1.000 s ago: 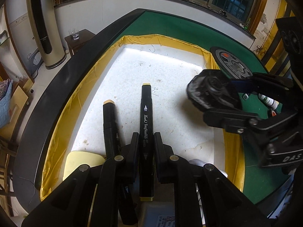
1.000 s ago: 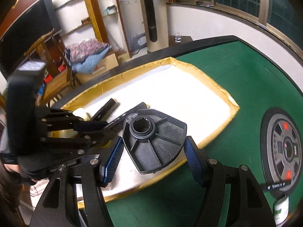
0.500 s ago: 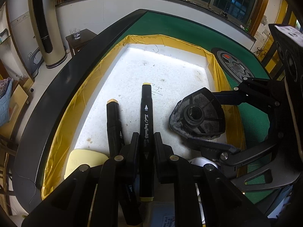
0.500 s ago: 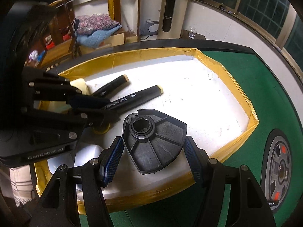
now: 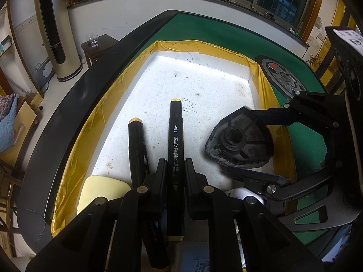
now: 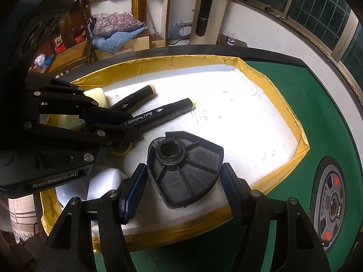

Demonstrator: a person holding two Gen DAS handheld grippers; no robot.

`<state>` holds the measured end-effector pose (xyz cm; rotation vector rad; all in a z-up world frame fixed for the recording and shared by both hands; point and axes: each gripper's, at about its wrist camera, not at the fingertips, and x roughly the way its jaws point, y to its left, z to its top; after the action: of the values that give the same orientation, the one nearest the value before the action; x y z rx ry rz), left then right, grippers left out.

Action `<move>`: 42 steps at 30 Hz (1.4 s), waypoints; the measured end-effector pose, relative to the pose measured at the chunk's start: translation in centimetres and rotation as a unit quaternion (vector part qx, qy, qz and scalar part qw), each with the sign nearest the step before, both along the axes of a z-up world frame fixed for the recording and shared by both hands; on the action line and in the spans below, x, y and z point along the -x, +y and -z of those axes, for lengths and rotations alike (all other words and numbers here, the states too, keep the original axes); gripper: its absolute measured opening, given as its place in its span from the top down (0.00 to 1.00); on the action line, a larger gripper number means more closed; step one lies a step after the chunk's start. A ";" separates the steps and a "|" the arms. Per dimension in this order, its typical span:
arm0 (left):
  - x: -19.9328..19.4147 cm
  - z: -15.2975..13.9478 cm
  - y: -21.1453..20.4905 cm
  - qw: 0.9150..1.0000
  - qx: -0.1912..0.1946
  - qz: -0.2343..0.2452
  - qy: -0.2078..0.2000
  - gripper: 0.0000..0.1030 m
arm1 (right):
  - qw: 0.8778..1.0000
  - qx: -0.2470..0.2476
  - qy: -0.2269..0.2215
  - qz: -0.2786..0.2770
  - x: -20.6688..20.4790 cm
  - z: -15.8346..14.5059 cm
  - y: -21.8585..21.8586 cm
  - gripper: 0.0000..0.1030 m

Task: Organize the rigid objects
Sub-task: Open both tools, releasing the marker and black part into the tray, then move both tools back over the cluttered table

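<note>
My left gripper (image 5: 174, 167) is shut on a black art marker (image 5: 175, 140) with yellow end caps, held over the white tray floor (image 5: 204, 90). A second black marker (image 5: 136, 145) lies in the tray just left of it. My right gripper (image 6: 183, 179) is shut on a black fan-shaped plastic part (image 6: 186, 167) with a round hub, held low over the tray's right side; the part also shows in the left wrist view (image 5: 238, 142). In the right wrist view the held marker (image 6: 163, 115) and the second marker (image 6: 136, 97) show at left.
The tray has yellow taped walls (image 5: 102, 117) and sits on a green felt table (image 5: 226, 34) with a black rim. A pale yellow pad (image 5: 99, 188) and a white object (image 6: 106, 181) lie at the tray's near end. A round grey dial (image 6: 333, 204) sits on the felt.
My right gripper has carried the black part from outside the tray's right wall to low over the tray floor. My left gripper has kept the marker almost still.
</note>
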<state>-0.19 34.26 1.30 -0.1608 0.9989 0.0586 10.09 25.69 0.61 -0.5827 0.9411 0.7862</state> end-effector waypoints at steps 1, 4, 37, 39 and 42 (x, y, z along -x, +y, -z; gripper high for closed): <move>0.0 0.0 0.0 1.000 0.000 0.000 0.000 0.88 | 1.000 -0.003 -0.002 0.001 0.1 -0.1 -0.1 0.41; 0.1 0.0 0.2 1.000 0.002 -0.002 0.001 0.88 | 1.000 -0.016 -0.003 0.007 0.4 -0.6 -0.6 0.40; 1.8 -6.0 -7.1 0.994 -0.085 0.025 -0.069 0.39 | 0.976 -0.147 -0.018 0.163 8.4 -4.1 -17.2 0.18; 1.7 -6.4 -8.1 0.993 -0.086 0.037 -0.073 0.39 | 0.972 -0.153 -0.011 0.178 8.3 -4.0 -18.2 0.18; 1.8 -6.7 -9.6 0.992 -0.087 0.051 -0.076 0.39 | 0.967 -0.163 -0.007 0.197 8.4 -4.3 -19.7 0.18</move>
<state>-1.98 24.67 8.02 0.0458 0.8432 0.0389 1.70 6.02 4.86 -0.1046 0.8555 0.5584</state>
